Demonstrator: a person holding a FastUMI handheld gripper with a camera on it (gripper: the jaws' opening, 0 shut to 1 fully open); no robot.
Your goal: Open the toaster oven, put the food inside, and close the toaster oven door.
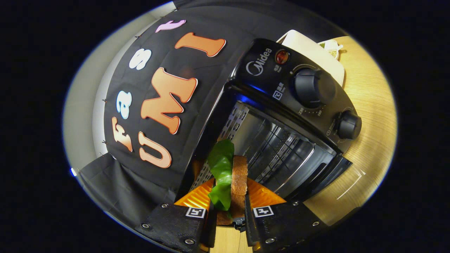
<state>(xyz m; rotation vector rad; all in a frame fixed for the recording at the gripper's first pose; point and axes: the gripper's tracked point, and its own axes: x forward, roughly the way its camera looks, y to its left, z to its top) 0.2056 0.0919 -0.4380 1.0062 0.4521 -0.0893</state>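
Observation:
My gripper (pixel 229 196) is shut on a sandwich (pixel 239 179), a slice of brown bread with a green lettuce leaf (pixel 220 165) against it, held on edge between the two fingers. Just beyond it stands the black toaster oven (pixel 281 105), seen rolled to one side. Its door (pixel 330 175) hangs open and the shiny cavity with a wire rack (pixel 277 147) is exposed. The top of the sandwich reaches the mouth of the cavity. Two black knobs (pixel 313 88) sit on the oven's control panel.
The oven stands on a light wooden table (pixel 369 116). Behind the oven lie a white tray (pixel 316 52) and a small white dish (pixel 330 47) with something green in it. Black cloth hangs behind the oven.

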